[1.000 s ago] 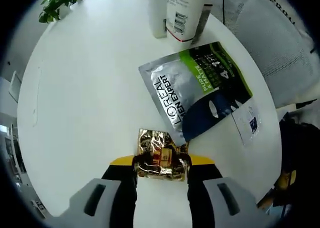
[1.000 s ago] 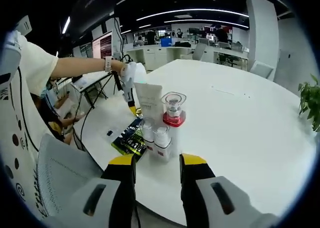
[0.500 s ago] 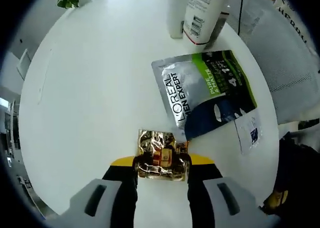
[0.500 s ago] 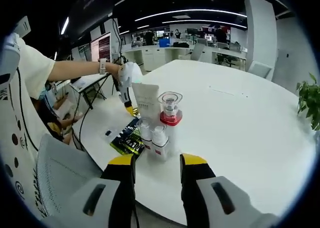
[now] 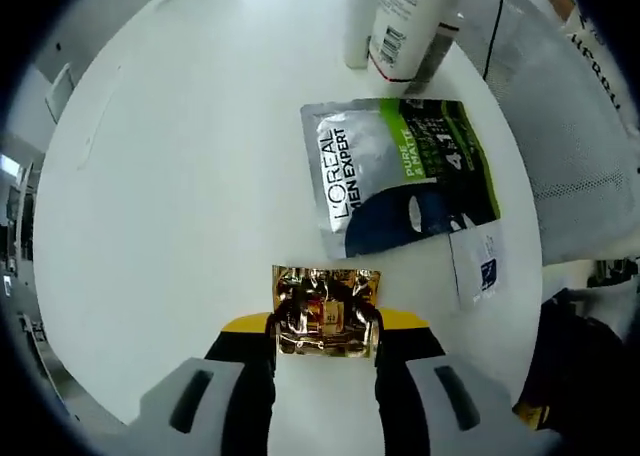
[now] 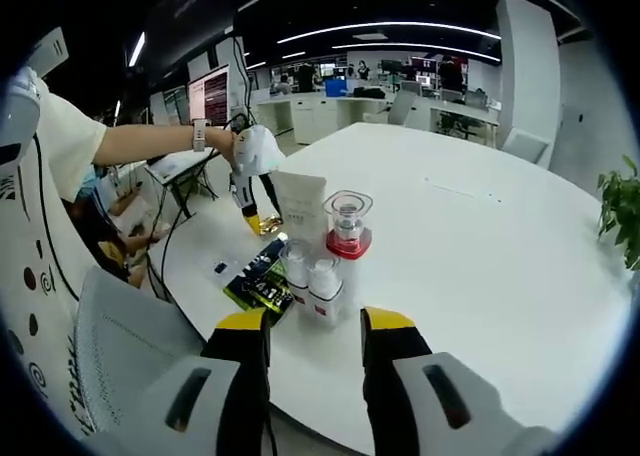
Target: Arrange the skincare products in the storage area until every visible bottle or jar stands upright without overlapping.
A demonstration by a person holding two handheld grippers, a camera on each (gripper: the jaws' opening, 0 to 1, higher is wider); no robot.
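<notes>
Left claw pinched on a gold foil sachet, held just above the round white worktop, near its rim. Right claw spread, gripping nothing, poised over the near rim and facing the bottle cluster.

Risks, judged from the present layout:
- Sachet thin, crinkled and held by one end only; likely to slip or fold if swung fast.
- L'Oréal Men Expert pouch flat just beyond the sachet, with a small white card beside it close to the worktop edge; a careless sweep of the left claw could push either over the rim.
- White bottle upright past the pouch, part of a tight group seen from the right gripper view: a white tube, a clear-capped bottle with a red collar and two small white bottles, near touching. A nudge to one could topple the rest.
- Cable trailing near the bottle; snag possible.

Open room: broad bare surface on the far side of the cluster, toward the potted plant. Near rim crowded; a mesh chair stands close outside it.
</notes>
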